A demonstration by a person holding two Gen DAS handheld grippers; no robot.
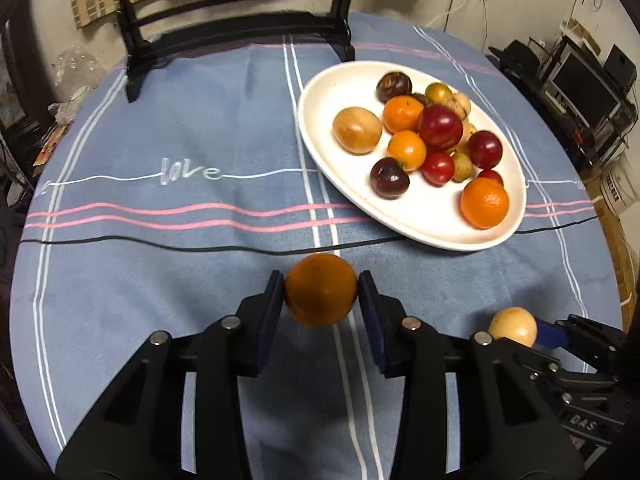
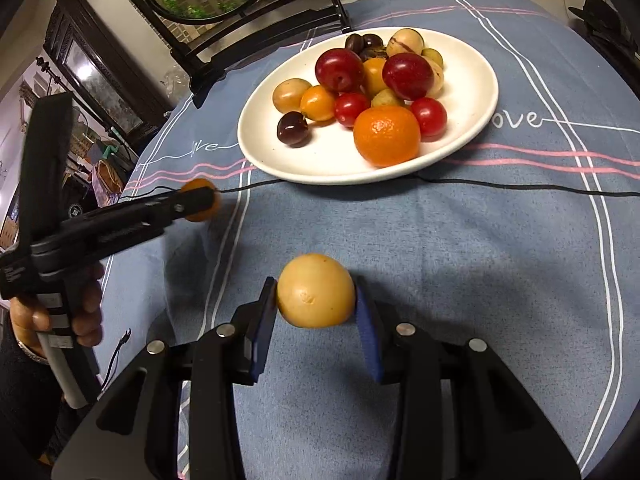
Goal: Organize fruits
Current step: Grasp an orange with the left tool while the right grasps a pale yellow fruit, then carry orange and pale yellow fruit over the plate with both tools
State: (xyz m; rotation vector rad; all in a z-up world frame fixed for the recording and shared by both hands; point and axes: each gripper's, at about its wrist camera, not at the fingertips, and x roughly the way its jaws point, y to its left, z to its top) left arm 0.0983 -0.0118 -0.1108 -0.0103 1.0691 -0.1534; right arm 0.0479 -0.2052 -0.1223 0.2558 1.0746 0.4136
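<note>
My left gripper (image 1: 321, 290) is shut on a small orange fruit (image 1: 320, 290), with both pads against its sides, just above the blue tablecloth. The same orange fruit (image 2: 200, 200) shows in the right wrist view at the tip of the left gripper, held by a person's hand (image 2: 60, 312). My right gripper (image 2: 316, 292) is shut on a pale yellow round fruit (image 2: 315, 290); that yellow fruit (image 1: 513, 326) appears low right in the left wrist view. Beyond both stands a white oval plate (image 1: 328, 92) (image 2: 260, 148) piled with oranges, red plums, dark plums and yellow fruits.
A blue striped tablecloth (image 1: 200, 152) covers the round table. A thin black cable (image 2: 520, 189) runs across it in front of the plate. A black wooden stand (image 1: 240, 20) with a round panel sits at the far edge. Shelves and boxes (image 1: 580, 92) crowd the room to the right.
</note>
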